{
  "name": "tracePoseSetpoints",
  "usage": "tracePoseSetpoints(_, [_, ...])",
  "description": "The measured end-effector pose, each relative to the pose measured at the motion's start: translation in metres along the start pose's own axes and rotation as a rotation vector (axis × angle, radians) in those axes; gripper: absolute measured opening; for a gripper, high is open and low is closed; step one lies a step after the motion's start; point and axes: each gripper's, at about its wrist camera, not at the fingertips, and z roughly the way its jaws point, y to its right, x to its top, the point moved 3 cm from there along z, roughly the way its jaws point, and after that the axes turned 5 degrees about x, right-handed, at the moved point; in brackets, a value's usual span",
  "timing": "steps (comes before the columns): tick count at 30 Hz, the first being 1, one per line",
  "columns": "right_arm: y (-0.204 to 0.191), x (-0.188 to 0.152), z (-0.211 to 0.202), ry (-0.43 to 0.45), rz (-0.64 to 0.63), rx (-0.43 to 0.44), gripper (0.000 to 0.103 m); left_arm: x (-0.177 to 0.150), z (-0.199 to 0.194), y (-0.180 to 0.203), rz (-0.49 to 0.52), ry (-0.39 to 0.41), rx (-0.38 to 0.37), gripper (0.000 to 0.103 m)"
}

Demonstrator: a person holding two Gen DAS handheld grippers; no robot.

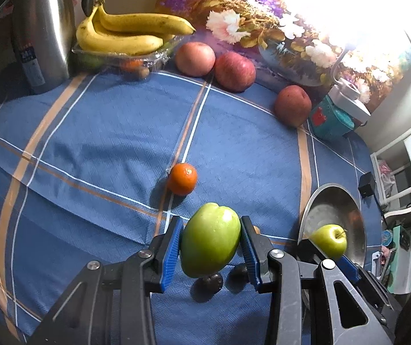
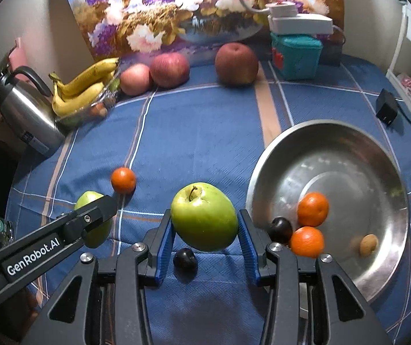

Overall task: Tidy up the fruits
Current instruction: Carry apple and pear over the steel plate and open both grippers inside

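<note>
My left gripper (image 1: 211, 230) is shut on a green apple (image 1: 209, 247), held above the blue checked cloth. My right gripper (image 2: 204, 222) is shut on a second green apple (image 2: 202, 210), stem up, just left of the steel bowl (image 2: 349, 146). In the bowl lie two mandarins (image 2: 312, 209), a dark plum (image 2: 280, 229) and a small brown fruit (image 2: 368, 244). A loose mandarin (image 1: 182, 178) rests on the cloth ahead of the left gripper. Another dark plum (image 2: 184, 260) lies on the cloth below the right apple.
At the back stand a clear tray with bananas (image 1: 125, 33), three red apples (image 2: 236, 63), a steel kettle (image 1: 43, 31), a teal box (image 2: 296, 56) and a flower painting (image 2: 199, 8). A black adapter (image 2: 386, 110) lies beyond the bowl.
</note>
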Motion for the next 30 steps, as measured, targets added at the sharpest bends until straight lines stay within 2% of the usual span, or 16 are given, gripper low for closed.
tracePoseSetpoints(16, [0.017,0.004,-0.012,0.013,0.042,-0.016,0.045,-0.007,0.001,0.017,0.043,0.010,0.038,0.042])
tracePoseSetpoints(30, [0.087,0.000,-0.023,0.024,0.203,-0.068,0.044,-0.020,0.008,0.059,0.152,-0.004,0.034,0.042])
